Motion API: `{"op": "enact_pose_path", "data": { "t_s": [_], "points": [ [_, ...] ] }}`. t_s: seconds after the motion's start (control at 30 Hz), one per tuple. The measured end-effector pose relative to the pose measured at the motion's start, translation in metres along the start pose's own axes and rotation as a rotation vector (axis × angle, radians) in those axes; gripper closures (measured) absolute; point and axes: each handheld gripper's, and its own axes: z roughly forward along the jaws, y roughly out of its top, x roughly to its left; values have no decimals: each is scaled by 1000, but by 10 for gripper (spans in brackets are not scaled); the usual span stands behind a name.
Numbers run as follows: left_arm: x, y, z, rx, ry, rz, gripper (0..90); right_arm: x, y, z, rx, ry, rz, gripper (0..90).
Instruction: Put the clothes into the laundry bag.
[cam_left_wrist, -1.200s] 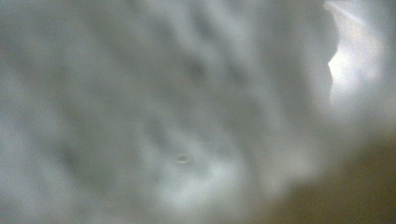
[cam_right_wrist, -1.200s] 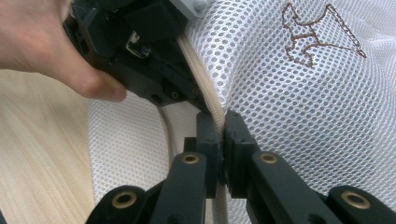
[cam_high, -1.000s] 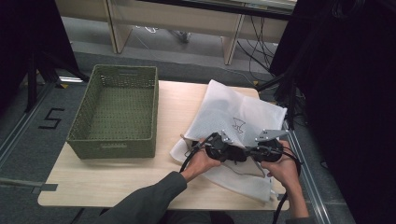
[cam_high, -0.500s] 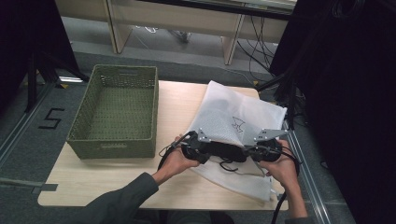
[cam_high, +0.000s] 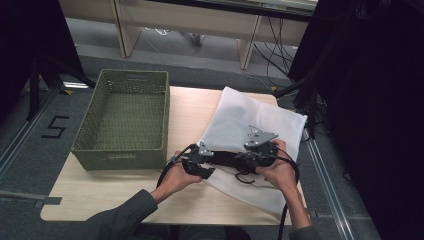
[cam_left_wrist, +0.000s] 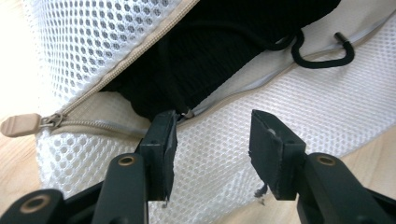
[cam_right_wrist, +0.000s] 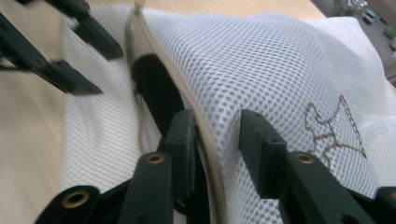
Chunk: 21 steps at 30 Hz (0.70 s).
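A white mesh laundry bag (cam_high: 250, 120) lies on the right half of the wooden table, its zipper open along the near edge. A black garment (cam_left_wrist: 224, 51) with a drawstring cord (cam_left_wrist: 322, 53) shows inside the opening. My left gripper (cam_left_wrist: 212, 135) is open over the lower mesh edge, with the beige zipper pull (cam_left_wrist: 18, 125) to its left. Its jaws have just been opening with only mesh beneath them. My right gripper (cam_right_wrist: 215, 130) is open, and its jaws have also just been opening. The bag's upper zipper edge (cam_right_wrist: 205, 140) runs loosely between them. In the high view the left gripper (cam_high: 202, 167) and the right gripper (cam_high: 252, 156) sit at the two ends of the opening.
A green woven basket (cam_high: 165, 115) stands empty on the table's left half, close beside the bag. Bare table top (cam_high: 100, 195) lies in front of it. The person's sleeved forearm (cam_high: 125, 220) comes in from the bottom. Dark equipment and cables stand beyond the right edge.
The left gripper slid left along the bag's near edge, and the black garment now shows in the widened opening. The right gripper shifted slightly left. Both pairs of jaws have opened.
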Motion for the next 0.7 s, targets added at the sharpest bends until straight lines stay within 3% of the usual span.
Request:
{"op": "enact_pose_path", "data": {
  "t_s": [0.03, 0.2, 0.3, 0.33, 0.43, 0.7],
  "points": [
    [1, -1, 0, 3, 1, -1, 518, 2, 2, 4, 8, -1, -20, 643],
    [3, -1, 3, 5, 2, -13, 561, 5, 2, 13, 32, 5, -22, 663],
    [3, 0, 7, 6, -2, -13, 620, 4, 1, 15, 49, -5, -50, 789],
    [3, 0, 9, 9, -12, -17, 656, 4, 0, 15, 52, 4, -51, 837],
    [4, 0, 17, 14, -36, -45, 758, 1, -2, 12, 45, 21, -43, 871],
    [1, 11, 42, 15, 8, -40, 879, 8, -2, -4, 3, 110, -38, 875]
  ]
}}
